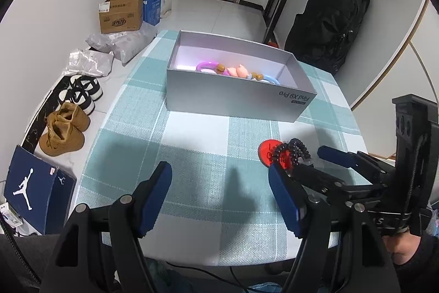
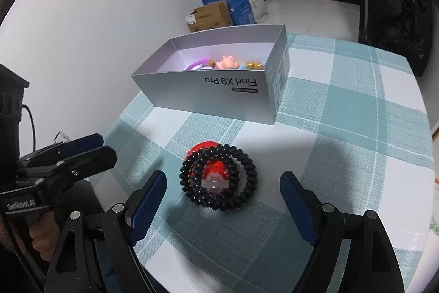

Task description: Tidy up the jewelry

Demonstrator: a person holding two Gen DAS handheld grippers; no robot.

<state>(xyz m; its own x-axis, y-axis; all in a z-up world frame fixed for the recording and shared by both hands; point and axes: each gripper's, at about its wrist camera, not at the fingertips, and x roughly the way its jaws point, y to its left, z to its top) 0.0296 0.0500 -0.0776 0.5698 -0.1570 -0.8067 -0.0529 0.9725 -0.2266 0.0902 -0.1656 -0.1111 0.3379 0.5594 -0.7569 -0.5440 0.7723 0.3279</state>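
Checked teal-and-white cloth covers the bench. At 12 o'clock stands an open grey phone box printed "Find X9 Pro", holding a purple ring, pink pig figure and gold beads. Nearer, at 6 o'clock, black beaded bracelets lie on a red disc, between the spread, empty jaws of the right gripper. Left gripper: jaws apart, empty. On the floor, 9 o'clock: Jordan shoebox.

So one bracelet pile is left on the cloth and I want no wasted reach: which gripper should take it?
Right. The right gripper has open jaws straddling the black bead bracelet; the left gripper faces bare cloth, with the bracelet off to its side.
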